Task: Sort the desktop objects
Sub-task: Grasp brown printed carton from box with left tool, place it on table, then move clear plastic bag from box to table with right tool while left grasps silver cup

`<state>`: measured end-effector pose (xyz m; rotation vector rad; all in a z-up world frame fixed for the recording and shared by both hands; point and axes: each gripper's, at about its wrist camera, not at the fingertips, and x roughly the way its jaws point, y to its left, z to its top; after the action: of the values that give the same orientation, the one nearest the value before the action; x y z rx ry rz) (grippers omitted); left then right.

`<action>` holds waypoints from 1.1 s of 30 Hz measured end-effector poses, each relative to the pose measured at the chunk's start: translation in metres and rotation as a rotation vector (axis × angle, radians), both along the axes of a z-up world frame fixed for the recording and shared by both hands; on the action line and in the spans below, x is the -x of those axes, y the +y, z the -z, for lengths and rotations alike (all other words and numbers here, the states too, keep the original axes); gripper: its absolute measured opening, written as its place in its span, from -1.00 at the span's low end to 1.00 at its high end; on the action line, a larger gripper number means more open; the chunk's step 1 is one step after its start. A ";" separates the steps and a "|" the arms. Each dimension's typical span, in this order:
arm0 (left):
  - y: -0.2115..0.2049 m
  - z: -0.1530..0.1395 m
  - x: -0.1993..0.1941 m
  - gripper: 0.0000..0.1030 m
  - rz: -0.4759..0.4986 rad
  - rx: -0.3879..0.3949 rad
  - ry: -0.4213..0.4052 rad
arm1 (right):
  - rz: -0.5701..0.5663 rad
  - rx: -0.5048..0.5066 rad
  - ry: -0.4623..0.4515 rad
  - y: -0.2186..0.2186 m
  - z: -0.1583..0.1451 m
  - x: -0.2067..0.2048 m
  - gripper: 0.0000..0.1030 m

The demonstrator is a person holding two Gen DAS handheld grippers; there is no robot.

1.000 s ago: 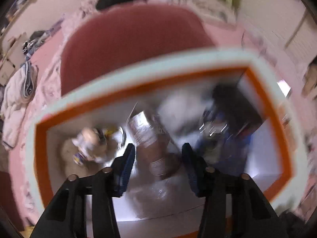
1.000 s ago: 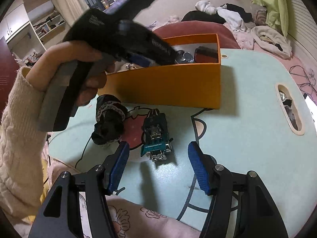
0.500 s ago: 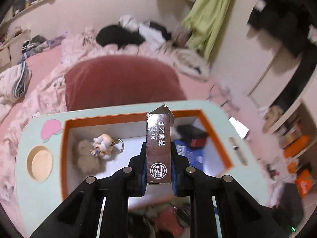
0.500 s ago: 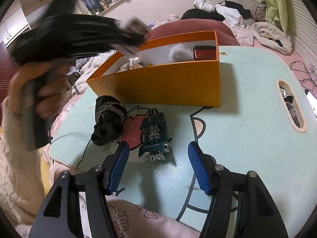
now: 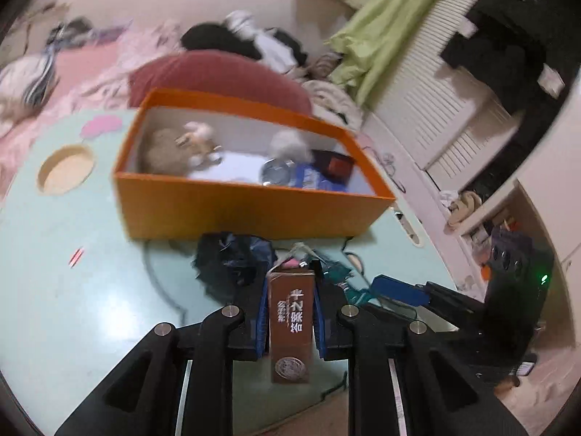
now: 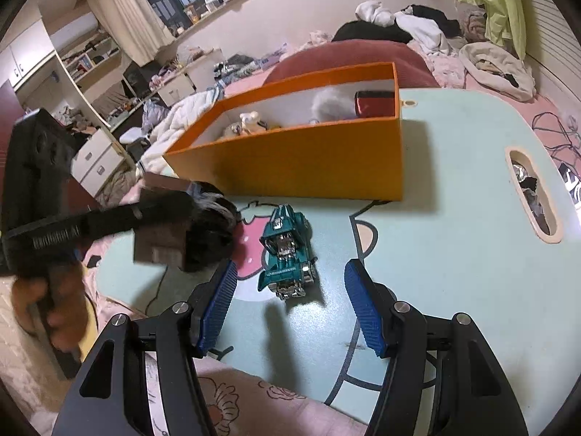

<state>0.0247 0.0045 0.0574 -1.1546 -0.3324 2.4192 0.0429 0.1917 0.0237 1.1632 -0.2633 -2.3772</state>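
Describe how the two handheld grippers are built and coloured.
Both are black plastic frames with angular cut-outs and silver bolt heads. The right gripper has two fingers faced with ribbed blue pads. The left gripper has the same blue pads; from the right wrist view its black body carries pale lettering.

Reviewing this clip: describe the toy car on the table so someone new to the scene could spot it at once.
Start at the pale mint-green table and its long orange cardboard box. In front of the box's near wall, beside a crumpled black lace-trimmed cloth, stands the small teal toy car, ahead of the open right gripper. It alone is hard and shiny, with chrome parts.
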 end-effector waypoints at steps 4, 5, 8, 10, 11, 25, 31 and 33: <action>0.020 0.005 0.002 -0.08 0.022 0.024 0.019 | 0.014 0.006 0.014 0.005 -0.003 -0.001 0.21; 0.019 0.005 0.000 0.10 0.008 0.015 0.035 | 0.013 0.009 0.013 0.006 -0.003 0.000 0.21; 0.007 0.002 -0.017 0.62 -0.048 -0.001 0.094 | 0.016 0.024 0.035 0.009 -0.011 0.001 0.21; -0.008 0.002 -0.025 0.74 -0.095 0.005 0.127 | 0.023 0.053 0.068 0.011 -0.021 0.004 0.21; -0.016 0.006 -0.028 0.77 -0.116 0.011 0.127 | 0.017 0.075 0.081 0.011 -0.028 0.007 0.21; -0.014 0.018 -0.052 0.77 0.039 0.056 0.133 | -0.198 0.009 -0.360 -0.069 -0.050 0.164 -0.32; 0.017 0.029 -0.046 0.78 0.039 0.268 0.119 | -0.180 -0.145 -0.439 -0.091 -0.021 0.176 -0.32; 0.017 0.029 -0.039 0.78 0.004 0.261 0.095 | -0.174 -0.204 -0.464 -0.096 -0.007 0.176 -0.32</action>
<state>0.0640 0.0216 0.0289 -1.1372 0.0164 2.5597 -0.1335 0.0954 0.0304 1.7541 -0.0647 -1.9942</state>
